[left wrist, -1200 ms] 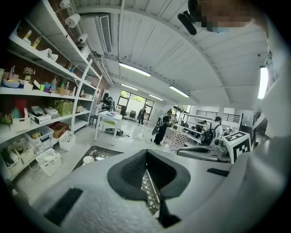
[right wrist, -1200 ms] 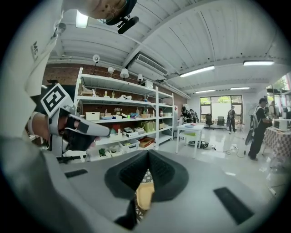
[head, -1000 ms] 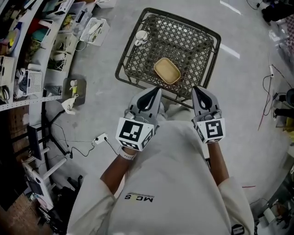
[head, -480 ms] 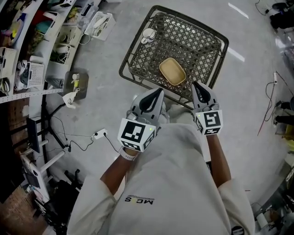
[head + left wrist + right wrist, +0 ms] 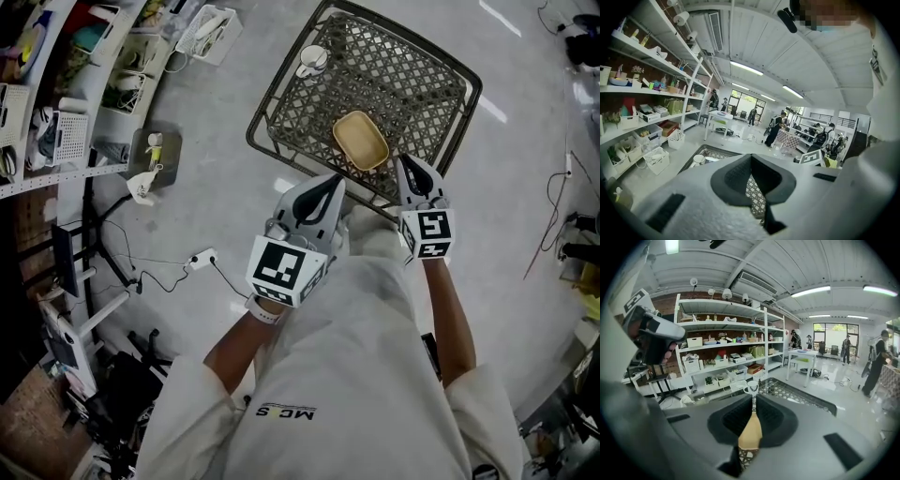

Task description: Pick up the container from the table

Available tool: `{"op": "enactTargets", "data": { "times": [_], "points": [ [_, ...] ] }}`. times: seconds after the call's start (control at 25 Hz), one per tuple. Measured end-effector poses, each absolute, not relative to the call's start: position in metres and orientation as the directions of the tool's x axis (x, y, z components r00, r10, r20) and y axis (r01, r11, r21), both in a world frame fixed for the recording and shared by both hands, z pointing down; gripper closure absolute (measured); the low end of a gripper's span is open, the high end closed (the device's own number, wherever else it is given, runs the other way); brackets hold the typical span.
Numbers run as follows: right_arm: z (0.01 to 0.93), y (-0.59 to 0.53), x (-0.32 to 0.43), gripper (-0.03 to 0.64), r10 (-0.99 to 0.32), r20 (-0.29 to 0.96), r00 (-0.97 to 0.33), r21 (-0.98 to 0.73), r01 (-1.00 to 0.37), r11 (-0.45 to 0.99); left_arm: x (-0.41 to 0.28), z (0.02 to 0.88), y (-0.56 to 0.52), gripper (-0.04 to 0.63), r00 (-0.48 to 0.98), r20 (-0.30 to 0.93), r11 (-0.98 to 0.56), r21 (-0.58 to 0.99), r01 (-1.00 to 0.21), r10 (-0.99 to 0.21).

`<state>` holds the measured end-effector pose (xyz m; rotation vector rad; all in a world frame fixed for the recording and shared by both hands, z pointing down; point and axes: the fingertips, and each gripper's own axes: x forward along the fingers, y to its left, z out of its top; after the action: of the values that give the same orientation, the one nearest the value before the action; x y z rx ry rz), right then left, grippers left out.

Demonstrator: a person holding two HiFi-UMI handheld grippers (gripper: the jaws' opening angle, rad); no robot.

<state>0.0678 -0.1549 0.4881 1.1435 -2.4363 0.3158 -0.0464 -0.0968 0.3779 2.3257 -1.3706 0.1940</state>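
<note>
Starting at the left of the head view, shelving [image 5: 56,103] is seen packed with bins and small goods, most too small to be told apart. Just beside it, on the floor, a white basket [image 5: 202,37] is filled with pale items that cannot be identified. On the lattice table [image 5: 412,84], a white cup [image 5: 312,60] stands near the far left corner, and what it holds cannot be made out. The tan container [image 5: 361,141] lies toward the near edge of the table, well apart from the cup, with its inside shown plain and tan.

The near rim of the table is partly covered by the two grippers, and the lower half of the head view is filled by the person's pale shirt [image 5: 347,375]. In both gripper views most of the table is masked by the grey jaw bodies.

The left gripper [image 5: 330,183] is held over the floor just short of the table's near edge. Its jaws are brought together, nothing is gripped, and only a sliver of lattice is seen through the slit behind the tips. The right gripper [image 5: 405,161] is poised near the container without touching it. Its jaws are likewise closed on nothing, and the container [image 5: 750,434] and cup [image 5: 751,388] are glimpsed through the narrow slit.
</note>
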Motion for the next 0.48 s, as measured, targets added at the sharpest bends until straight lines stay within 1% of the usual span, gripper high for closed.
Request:
{"op": "enactTargets", "data": {
  "times": [0.48],
  "points": [
    [0.546,-0.176,0.063,0.577,-0.624,0.566,-0.539,-0.049,-0.777,0.627,-0.05,0.398,-0.118,0.575,0.49,0.356,-0.403,0.292,-0.867,-0.795]
  ]
}}
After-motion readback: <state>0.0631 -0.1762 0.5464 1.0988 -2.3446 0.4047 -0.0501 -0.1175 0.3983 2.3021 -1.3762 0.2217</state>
